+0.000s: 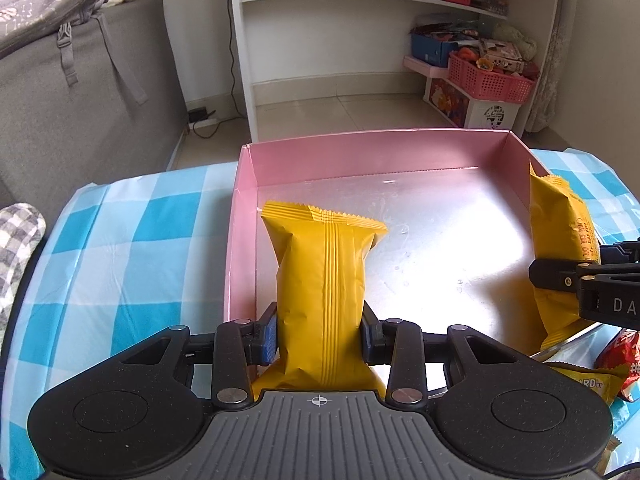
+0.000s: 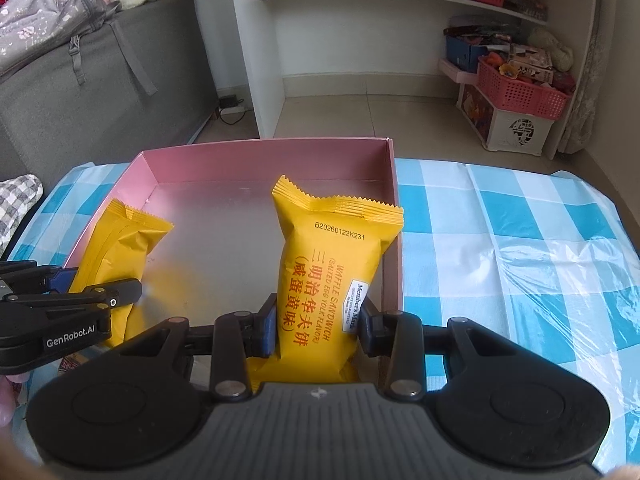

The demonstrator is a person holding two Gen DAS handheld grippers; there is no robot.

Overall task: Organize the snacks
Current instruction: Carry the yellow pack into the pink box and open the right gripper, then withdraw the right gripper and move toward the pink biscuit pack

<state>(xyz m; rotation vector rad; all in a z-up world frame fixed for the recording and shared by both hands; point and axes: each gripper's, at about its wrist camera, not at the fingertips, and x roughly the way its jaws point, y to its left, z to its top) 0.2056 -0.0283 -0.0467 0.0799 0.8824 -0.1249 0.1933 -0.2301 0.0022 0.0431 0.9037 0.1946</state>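
Observation:
A pink box (image 1: pixel 244 200) with a shiny silver floor lies on the blue checked tablecloth. My left gripper (image 1: pixel 320 336) is shut on a yellow snack packet (image 1: pixel 324 280), seam side up, held over the box's left part. My right gripper (image 2: pixel 318 328) is shut on a second yellow packet (image 2: pixel 328 280) printed "Waffle Sandwich", held by the box's right wall (image 2: pixel 390 184). Each view shows the other gripper too: the right gripper (image 1: pixel 568 280) with its packet (image 1: pixel 560 216) at the right edge, the left gripper (image 2: pixel 100 292) with its packet (image 2: pixel 116 248) at the left edge.
More snack packets, one yellow (image 1: pixel 580 376) and one red (image 1: pixel 620 356), lie on the cloth near the box's front right corner. Beyond the table stand a white shelf unit (image 1: pixel 320 40), pink baskets (image 1: pixel 488 76) and a grey sofa (image 1: pixel 80 100). The checked cloth (image 2: pixel 520 240) stretches right of the box.

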